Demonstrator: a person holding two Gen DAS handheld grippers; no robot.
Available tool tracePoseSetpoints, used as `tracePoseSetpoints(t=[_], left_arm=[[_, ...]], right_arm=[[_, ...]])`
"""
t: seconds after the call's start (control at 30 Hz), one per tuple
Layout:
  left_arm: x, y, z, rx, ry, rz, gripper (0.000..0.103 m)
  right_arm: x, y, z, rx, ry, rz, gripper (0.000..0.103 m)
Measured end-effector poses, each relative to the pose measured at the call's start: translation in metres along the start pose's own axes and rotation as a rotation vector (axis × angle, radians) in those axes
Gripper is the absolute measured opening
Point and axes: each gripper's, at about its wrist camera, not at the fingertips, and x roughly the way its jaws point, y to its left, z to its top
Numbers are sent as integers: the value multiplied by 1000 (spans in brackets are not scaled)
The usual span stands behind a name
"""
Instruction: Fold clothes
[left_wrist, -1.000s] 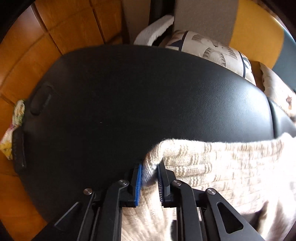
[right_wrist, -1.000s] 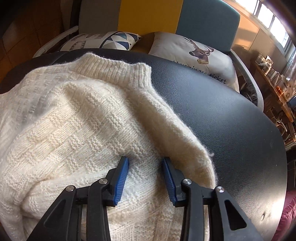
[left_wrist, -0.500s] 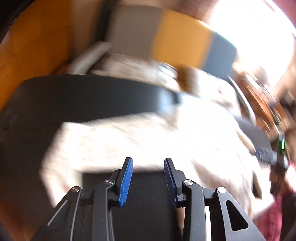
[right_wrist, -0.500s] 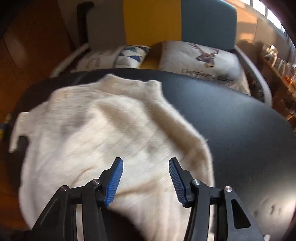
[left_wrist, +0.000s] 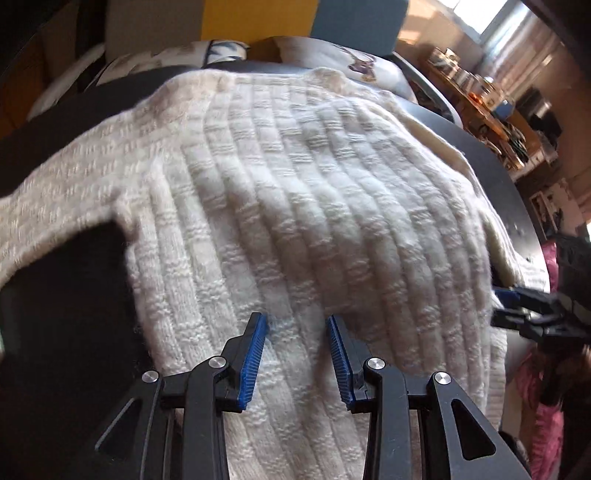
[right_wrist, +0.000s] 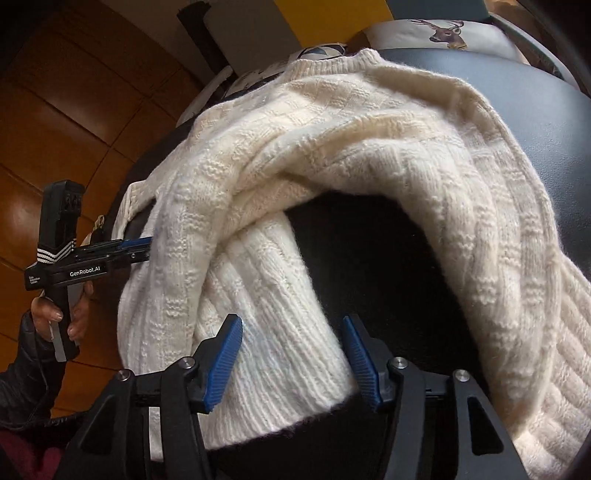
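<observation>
Right wrist view: cream knit sweater (right_wrist: 332, 155) is lying bunched on the black worktop (right_wrist: 546, 122), its ribbed cuff sitting between the right hand-held gripper's (right_wrist: 293, 360) spread jaws. Left hand-held gripper (left_wrist: 297, 354), also spread over the knit, is showing "GenRobot.AI".

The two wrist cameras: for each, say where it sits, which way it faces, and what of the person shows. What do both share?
Left wrist: sits behind the left gripper, open, facing across the cream sweater toward the cushions; no hand clearly shows.
Right wrist: sits behind the right gripper, open over the ribbed cuff; the left hand shows.
Shared: the sweater, black table, deer cushion, and each other's gripper.
</observation>
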Motion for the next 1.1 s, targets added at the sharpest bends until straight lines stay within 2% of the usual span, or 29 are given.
tracePoseSetpoints(t=[0.03,0.07,0.1,0.17,0.3,0.33,0.4,0.47,0.53,0.6,0.67,0.7,0.77,0.8,0.93,1.0,1.07,1.1], left_arm=[[0,1,0,4,5,-4,36],[0,1,0,8,10,-8,36],[0,1,1,12,16,-8,36],[0,0,1,19,27,0,36],[15,4,18,36,28,5,37],[16,4,20,42,27,2,39],[17,3,22,54,25,-3,42],[18,1,24,65,28,3,44],[19,0,27,68,33,7,47],[20,-3,29,78,37,16,48],[22,-5,31,92,40,26,49],[25,-6,31,98,41,29,50],[29,-8,32,108,40,35,54],[29,-9,32,112,37,39,56],[31,-16,31,139,25,71,59],[32,-19,32,153,19,84,60],[31,-18,33,151,11,77,60],[29,-15,33,144,6,73,60]], right_arm=[[2,7,-2,-18,6,-19,14],[1,15,-7,-37,-7,-51,9],[-1,25,-12,-59,-15,-56,9],[-19,49,-19,-101,-56,-14,8],[-98,107,-44,-215,-238,187,6],[-106,119,-53,-245,-239,219,6],[-102,131,-70,-269,-170,292,6],[-83,130,-89,-254,-87,278,10],[-71,103,-99,-117,-63,291,13],[-77,71,-102,-1,-128,263,22],[-91,43,-101,91,-205,180,27],[-97,29,-99,131,-239,122,27],[-107,6,-91,199,-283,-49,27],[-107,-3,-84,217,-291,-99,29],[-106,-35,-53,279,-318,-287,30],[-97,-58,-37,316,-293,-322,31],[-84,-78,-27,331,-213,-337,31],[-84,-81,-30,322,-200,-314,31]])
